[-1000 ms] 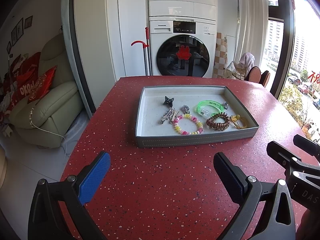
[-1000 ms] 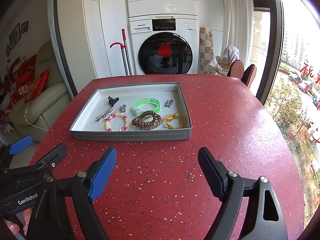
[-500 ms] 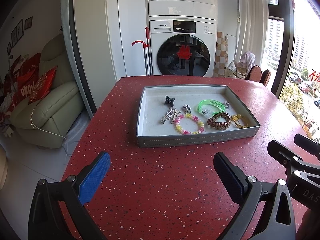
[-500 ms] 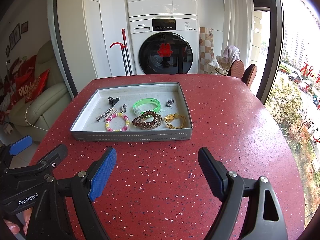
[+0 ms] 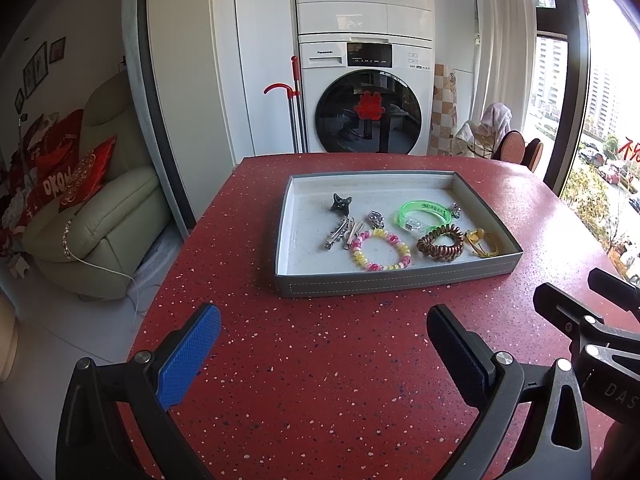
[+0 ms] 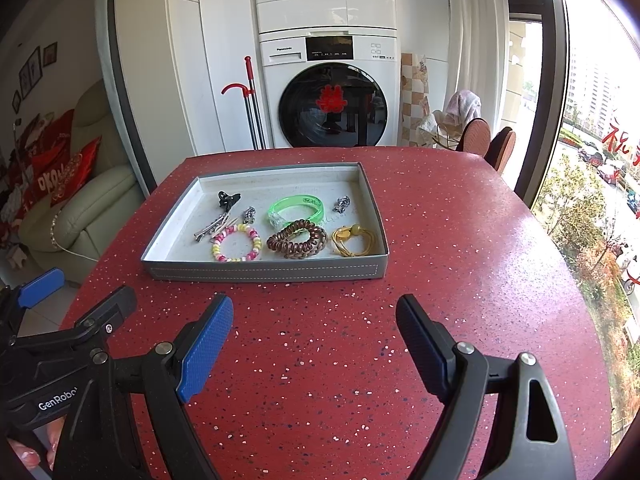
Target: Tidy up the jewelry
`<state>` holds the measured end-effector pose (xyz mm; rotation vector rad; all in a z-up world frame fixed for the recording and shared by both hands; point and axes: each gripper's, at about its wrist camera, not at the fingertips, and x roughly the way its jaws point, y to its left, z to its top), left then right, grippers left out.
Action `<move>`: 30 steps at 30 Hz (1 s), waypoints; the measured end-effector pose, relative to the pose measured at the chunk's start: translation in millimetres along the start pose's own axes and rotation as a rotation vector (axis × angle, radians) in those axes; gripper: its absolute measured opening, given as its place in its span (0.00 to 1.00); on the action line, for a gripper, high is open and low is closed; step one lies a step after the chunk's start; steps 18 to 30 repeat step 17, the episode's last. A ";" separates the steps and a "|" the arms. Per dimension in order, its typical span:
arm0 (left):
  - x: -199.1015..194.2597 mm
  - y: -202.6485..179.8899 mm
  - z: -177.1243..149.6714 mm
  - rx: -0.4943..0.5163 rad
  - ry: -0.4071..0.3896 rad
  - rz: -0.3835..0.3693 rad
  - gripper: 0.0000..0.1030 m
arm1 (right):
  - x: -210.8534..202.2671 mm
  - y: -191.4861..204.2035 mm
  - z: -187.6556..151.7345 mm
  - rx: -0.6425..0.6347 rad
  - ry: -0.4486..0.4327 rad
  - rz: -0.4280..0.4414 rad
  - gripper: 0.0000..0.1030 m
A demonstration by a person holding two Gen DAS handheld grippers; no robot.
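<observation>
A grey tray [image 5: 392, 280] [image 6: 264, 272] sits on the red speckled table [image 5: 320, 380] [image 6: 320, 360]. Inside lie a pink-and-yellow bead bracelet [image 5: 380, 249] [image 6: 237, 243], a green bangle [image 5: 423, 217] [image 6: 296, 210], a brown coil hair tie [image 5: 440, 242] [image 6: 297, 238], a yellow cord piece [image 5: 482, 240] [image 6: 354, 240], silver hair clips [image 5: 344, 232] [image 6: 214, 227], a dark claw clip [image 5: 341, 202] [image 6: 228, 199] and small silver charms [image 5: 376, 219] [image 6: 341, 203]. My left gripper [image 5: 324, 336] and right gripper [image 6: 316, 324] both hover open over the table, short of the tray, holding nothing.
A washer and dryer stack [image 5: 366, 80] stands behind the table, with a red-handled mop [image 5: 294, 104] beside it. A cream sofa with red cushions [image 5: 92, 208] is at the left. Chairs [image 6: 486, 144] and a window lie to the right. A person's fingers [image 6: 24, 456] show at lower left.
</observation>
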<state>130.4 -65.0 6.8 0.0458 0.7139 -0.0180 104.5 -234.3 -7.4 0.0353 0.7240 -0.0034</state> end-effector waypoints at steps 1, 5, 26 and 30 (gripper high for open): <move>-0.1 -0.5 0.4 0.002 -0.001 -0.001 1.00 | 1.2 0.2 -0.9 -0.001 0.001 0.000 0.83; -0.5 -0.7 0.3 0.001 -0.001 -0.001 1.00 | 1.2 0.3 -0.7 -0.002 0.001 0.001 0.83; -1.4 -1.6 0.0 0.019 -0.009 -0.003 1.00 | 3.8 1.5 -3.7 -0.001 0.008 0.003 0.83; -1.4 -1.6 0.0 0.019 -0.009 -0.003 1.00 | 3.8 1.5 -3.7 -0.001 0.008 0.003 0.83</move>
